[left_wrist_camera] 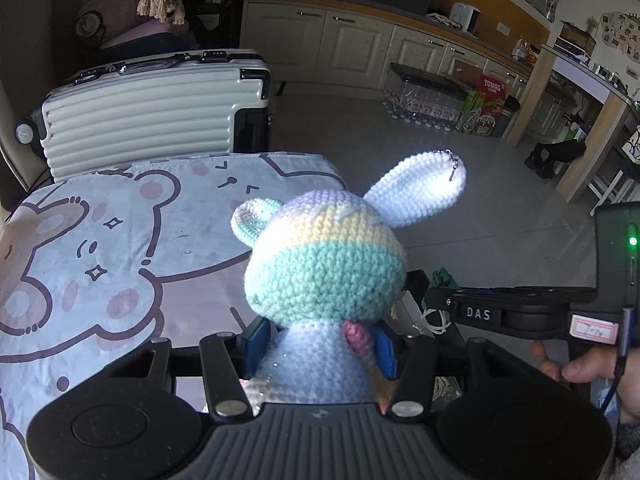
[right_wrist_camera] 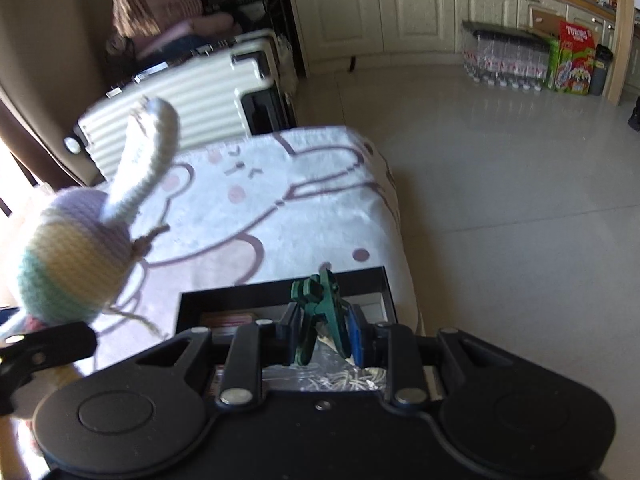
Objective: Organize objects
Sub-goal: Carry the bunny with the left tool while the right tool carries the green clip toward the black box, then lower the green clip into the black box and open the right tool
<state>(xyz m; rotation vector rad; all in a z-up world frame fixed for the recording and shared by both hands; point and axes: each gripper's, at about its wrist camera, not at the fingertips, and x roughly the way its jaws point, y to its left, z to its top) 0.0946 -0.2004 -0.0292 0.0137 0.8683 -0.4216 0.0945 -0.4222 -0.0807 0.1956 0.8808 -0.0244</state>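
My left gripper (left_wrist_camera: 318, 346) is shut on the body of a crocheted pastel bunny (left_wrist_camera: 324, 264), held upright above the cartoon-bear cloth (left_wrist_camera: 100, 248). The bunny also shows at the left of the right wrist view (right_wrist_camera: 76, 264). My right gripper (right_wrist_camera: 322, 334) is shut on a green plastic clip (right_wrist_camera: 318, 304) and holds it over an open black box (right_wrist_camera: 280, 292) near the table's right edge. The box holds a red-labelled packet and a clear bag of white cords. The right gripper also shows at the right of the left wrist view (left_wrist_camera: 520, 312).
A white ribbed suitcase (left_wrist_camera: 152, 108) stands behind the table. Beyond lie a grey tiled floor (right_wrist_camera: 500, 160), cream kitchen cabinets, bottled water packs and green drink cartons (right_wrist_camera: 572, 60). The table drops off at its right edge.
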